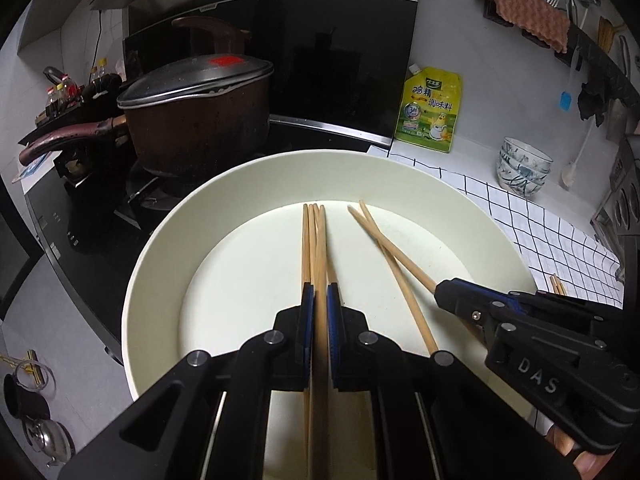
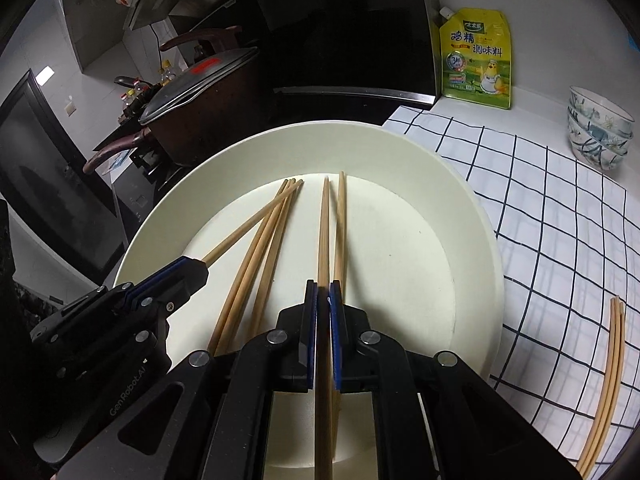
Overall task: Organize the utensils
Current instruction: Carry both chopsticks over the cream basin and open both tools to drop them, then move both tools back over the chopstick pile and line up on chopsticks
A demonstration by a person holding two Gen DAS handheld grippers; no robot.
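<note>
White bench (image 2: 472,92) surface is seen beside a black stove, with a blue-checked cloth (image 2: 560,240) spread over the bench's right part. A brown lidded pot (image 1: 200,120) is noted on the stove. A large cream plate (image 1: 168,248) is set against the cloth's left edge, near the pot. A yellow seasoning pouch (image 2: 476,60) is propped against the wall behind, and a stack of patterned bowls (image 2: 600,136) stands on the bench to the right.

The left gripper (image 1: 319,292) is found clenched on one bamboo chopstick of a bundle of four chopsticks (image 1: 314,240), whose tips lie together on the plate floor; the other three lie beside it. The right gripper (image 2: 324,288) is found clenched on one of a pair of chopsticks (image 2: 332,224), also over the plate, tips toward the far rim; whether the second of the pair is pressed by the pads cannot be told. The two grippers are held side by side, near each other, both angled down over the plate.

A further two loose chopsticks (image 2: 610,368) are recorded on the cloth, just right of the plate.
</note>
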